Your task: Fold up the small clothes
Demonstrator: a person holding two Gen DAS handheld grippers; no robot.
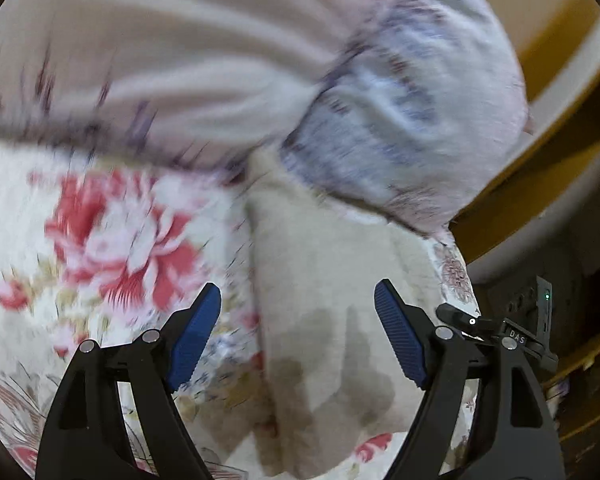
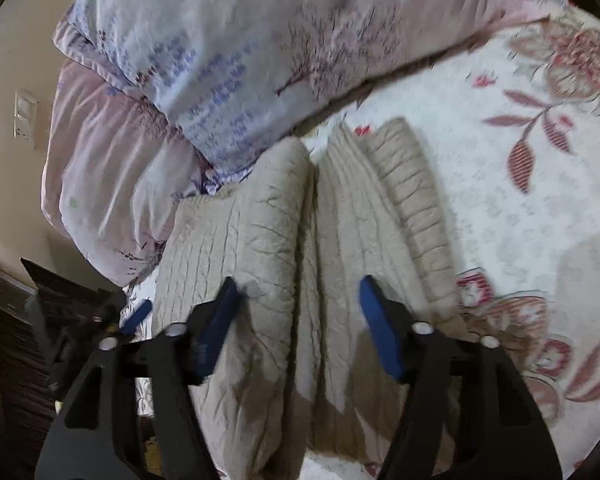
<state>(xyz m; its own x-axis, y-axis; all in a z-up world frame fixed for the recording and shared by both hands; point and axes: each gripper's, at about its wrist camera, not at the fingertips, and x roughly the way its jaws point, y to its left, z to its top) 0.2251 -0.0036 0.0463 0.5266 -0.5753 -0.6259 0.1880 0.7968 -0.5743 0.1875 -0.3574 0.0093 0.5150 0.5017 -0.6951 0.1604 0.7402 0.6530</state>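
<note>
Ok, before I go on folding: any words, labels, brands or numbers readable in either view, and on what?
"DAS": white letters on the black mount beside the left claw.
Beige knit garment: no tag or label visible.
Pillow print: a blurred pattern, not readable as text.
Wall switch plate: too small to read.
Floral bedsheet: pattern only, no text.

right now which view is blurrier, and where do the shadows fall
Left wrist view: heavy motion smear across the floral bedsheet and pillow; left gripper stays crisp, its shadows falling on the beige knit garment. Right wrist view: milder blur, knit ribs readable; right gripper shadows darken the garment near the fingers.
</note>
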